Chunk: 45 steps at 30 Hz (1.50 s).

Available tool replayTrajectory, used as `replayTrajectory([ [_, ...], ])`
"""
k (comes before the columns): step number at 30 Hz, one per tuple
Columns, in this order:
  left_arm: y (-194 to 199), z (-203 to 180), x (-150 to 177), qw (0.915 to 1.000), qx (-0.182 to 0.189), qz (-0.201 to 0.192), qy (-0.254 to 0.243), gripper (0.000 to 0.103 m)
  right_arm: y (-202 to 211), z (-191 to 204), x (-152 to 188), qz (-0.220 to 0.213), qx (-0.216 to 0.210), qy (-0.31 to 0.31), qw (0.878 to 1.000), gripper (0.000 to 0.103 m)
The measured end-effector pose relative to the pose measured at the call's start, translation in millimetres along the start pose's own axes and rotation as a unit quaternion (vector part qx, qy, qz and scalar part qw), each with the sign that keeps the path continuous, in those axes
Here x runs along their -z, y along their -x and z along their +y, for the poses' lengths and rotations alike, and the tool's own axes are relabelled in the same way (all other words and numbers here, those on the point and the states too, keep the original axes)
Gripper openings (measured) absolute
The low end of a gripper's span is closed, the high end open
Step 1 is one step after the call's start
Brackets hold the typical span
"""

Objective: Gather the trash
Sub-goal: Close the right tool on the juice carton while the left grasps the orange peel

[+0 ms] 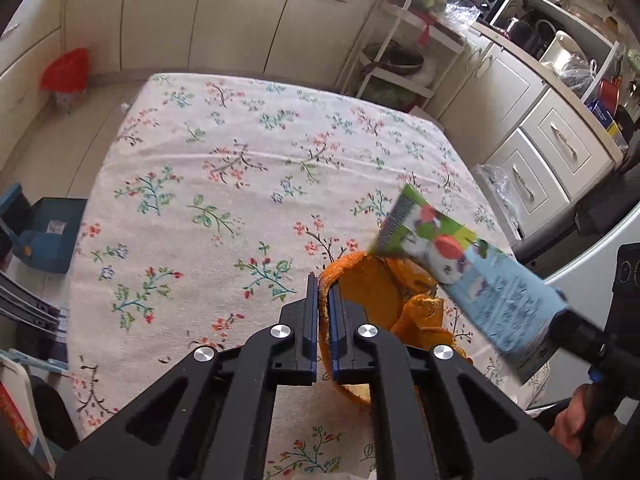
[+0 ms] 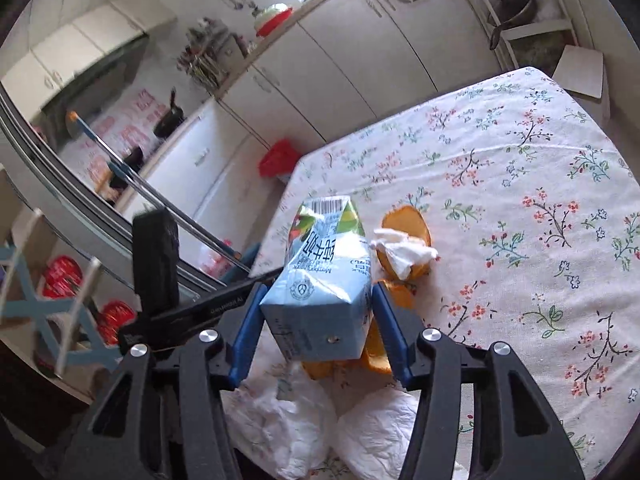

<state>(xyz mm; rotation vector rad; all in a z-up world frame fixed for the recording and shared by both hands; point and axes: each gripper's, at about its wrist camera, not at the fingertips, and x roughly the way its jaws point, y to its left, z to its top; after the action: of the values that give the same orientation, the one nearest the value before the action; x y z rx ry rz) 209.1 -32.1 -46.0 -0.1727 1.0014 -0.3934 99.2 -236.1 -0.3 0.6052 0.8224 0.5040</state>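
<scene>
An orange peel (image 1: 368, 296) lies curled on the floral tablecloth (image 1: 240, 184). My left gripper (image 1: 323, 292) is shut on the peel's thin left rim. A blue and green milk carton (image 1: 460, 264) hangs tilted just right of the peel. In the right wrist view the carton (image 2: 320, 280) sits between the blue pads of my right gripper (image 2: 318, 312), which is shut on it. Beyond the carton are more orange peel (image 2: 404, 220) and a crumpled white tissue (image 2: 404, 252) resting on it.
A white plastic bag (image 2: 304, 424) lies on the table under the right gripper. A red bin (image 1: 66, 76) stands on the floor past the table's far left corner. A blue box (image 1: 48, 236) is on the floor to the left. Cabinets ring the table.
</scene>
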Motion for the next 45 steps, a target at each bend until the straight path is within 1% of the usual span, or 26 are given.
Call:
replayTrajectory([
  [3,11,7,-1,0.9999,-0.007,-0.012,0.007,0.004,15,-8,-5,-0.025,-0.008,-0.020,0.999,0.052],
  [6,22,16,-1,0.9993,-0.022,-0.027,0.012,0.004,33,-20,-10,-0.049,-0.015,-0.047,0.998,0.051],
  [8,28,21,-1,0.9991,-0.024,-0.031,0.015,0.004,36,-26,-15,-0.057,-0.012,-0.060,0.996,0.051],
  [11,31,24,2,0.9989,-0.029,-0.032,0.016,0.004,44,-33,-17,-0.063,0.017,-0.064,0.996,0.051],
  [14,33,25,5,0.9989,-0.031,-0.031,0.016,0.004,50,-38,-14,-0.060,0.041,-0.061,0.995,0.048],
  [15,34,25,5,0.9989,-0.031,-0.032,0.016,0.004,53,-41,-13,-0.061,0.042,-0.063,0.995,0.048],
  [17,37,26,6,0.9988,-0.030,-0.035,0.018,0.004,61,-50,-12,-0.072,0.039,-0.077,0.994,0.048],
  [20,43,24,6,0.9986,-0.026,-0.043,0.019,0.004,76,-63,-13,-0.096,0.023,-0.101,0.990,0.048],
  [22,46,21,7,0.9985,-0.023,-0.047,0.015,0.004,84,-67,-13,-0.109,0.025,-0.105,0.988,0.048],
  [28,56,8,14,0.9979,-0.023,-0.060,-0.001,0.004,95,-66,-9,-0.119,0.023,-0.106,0.987,0.048],
  [34,60,5,25,0.9979,-0.026,-0.059,-0.001,0.004,103,-60,-3,-0.127,0.022,-0.091,0.988,0.048],
  [39,65,3,31,0.9977,-0.027,-0.063,-0.003,0.004,105,-58,1,-0.126,0.012,-0.089,0.988,0.048],
  [42,78,4,33,0.9970,-0.023,-0.074,0.003,0.004,107,-52,2,-0.126,0.001,-0.082,0.989,0.048],
  [45,96,-3,38,0.9954,-0.027,-0.092,-0.008,0.004,110,-39,5,-0.124,-0.013,-0.065,0.990,0.048],
])
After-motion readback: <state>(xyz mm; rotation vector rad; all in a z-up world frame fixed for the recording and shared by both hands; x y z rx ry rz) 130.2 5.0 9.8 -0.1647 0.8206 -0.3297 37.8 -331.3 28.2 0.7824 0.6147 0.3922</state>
